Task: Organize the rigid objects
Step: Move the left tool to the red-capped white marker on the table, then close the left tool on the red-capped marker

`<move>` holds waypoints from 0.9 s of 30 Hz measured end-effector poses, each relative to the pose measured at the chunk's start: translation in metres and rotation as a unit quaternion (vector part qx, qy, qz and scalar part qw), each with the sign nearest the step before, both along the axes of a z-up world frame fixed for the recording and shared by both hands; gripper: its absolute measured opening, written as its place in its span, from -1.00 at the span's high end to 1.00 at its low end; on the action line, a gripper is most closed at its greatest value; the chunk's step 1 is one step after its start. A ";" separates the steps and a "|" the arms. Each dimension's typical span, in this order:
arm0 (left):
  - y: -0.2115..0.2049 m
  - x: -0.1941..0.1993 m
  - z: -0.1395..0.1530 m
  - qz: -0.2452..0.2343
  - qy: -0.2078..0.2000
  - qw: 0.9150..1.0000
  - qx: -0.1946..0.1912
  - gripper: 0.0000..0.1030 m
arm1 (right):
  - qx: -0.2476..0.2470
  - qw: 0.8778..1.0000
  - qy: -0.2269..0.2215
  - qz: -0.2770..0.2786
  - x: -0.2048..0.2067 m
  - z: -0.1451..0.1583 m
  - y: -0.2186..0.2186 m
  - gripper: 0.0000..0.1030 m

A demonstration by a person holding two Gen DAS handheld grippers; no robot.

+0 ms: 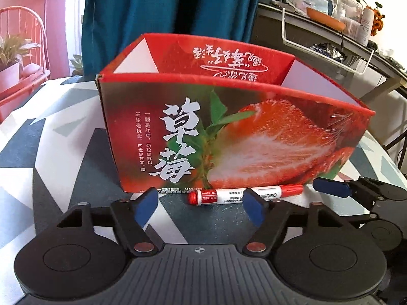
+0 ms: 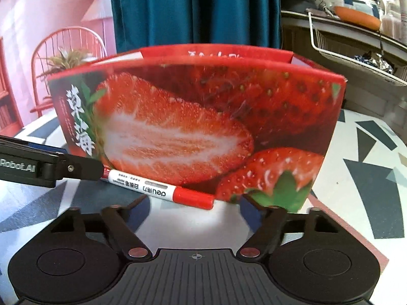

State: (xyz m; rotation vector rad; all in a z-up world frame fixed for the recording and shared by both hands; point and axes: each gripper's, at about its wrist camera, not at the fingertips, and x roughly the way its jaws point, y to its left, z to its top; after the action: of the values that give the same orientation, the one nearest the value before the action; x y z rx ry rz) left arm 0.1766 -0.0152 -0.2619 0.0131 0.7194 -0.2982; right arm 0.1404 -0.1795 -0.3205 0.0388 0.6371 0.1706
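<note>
A red strawberry-print box (image 1: 229,132) stands open-topped on the patterned tablecloth (image 1: 63,132); the right wrist view shows the same box (image 2: 193,127) from close up. A red marker (image 1: 229,195) lies flat against the foot of the box. My left gripper (image 1: 201,207) is open, its blue pads either side of the marker's middle and cap end without pressing on it. My right gripper (image 2: 195,207) is open around the marker's (image 2: 162,192) other red end. The left gripper's black finger (image 2: 81,169) covers the far end of the marker in the right wrist view.
Behind the box hangs a teal curtain (image 1: 165,2). A grey desk with a white wire basket (image 1: 330,48) and clutter stands at the back right. A red chair (image 2: 68,50) and a potted plant (image 1: 10,58) are at the back left.
</note>
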 end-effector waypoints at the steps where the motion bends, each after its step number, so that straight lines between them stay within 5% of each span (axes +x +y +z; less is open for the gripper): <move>1: 0.000 0.001 -0.001 0.000 0.001 1.000 -0.001 -0.41 | 0.002 1.000 0.000 0.000 0.001 -0.001 0.000 -0.30; 9: -0.004 0.011 -0.015 -0.017 0.019 0.999 -0.023 0.04 | 0.014 1.000 0.009 0.007 0.005 -0.006 -0.001 -0.08; 27: -0.001 0.003 -0.024 -0.025 0.014 0.999 -0.043 0.09 | 0.010 1.000 0.007 0.010 0.003 -0.006 -0.001 0.11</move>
State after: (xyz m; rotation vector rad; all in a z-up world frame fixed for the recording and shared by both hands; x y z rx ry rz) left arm 0.1794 -0.0165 -0.2862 -0.0555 0.7349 -0.3783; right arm 0.1435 -0.1806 -0.3261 0.0527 0.6502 0.1952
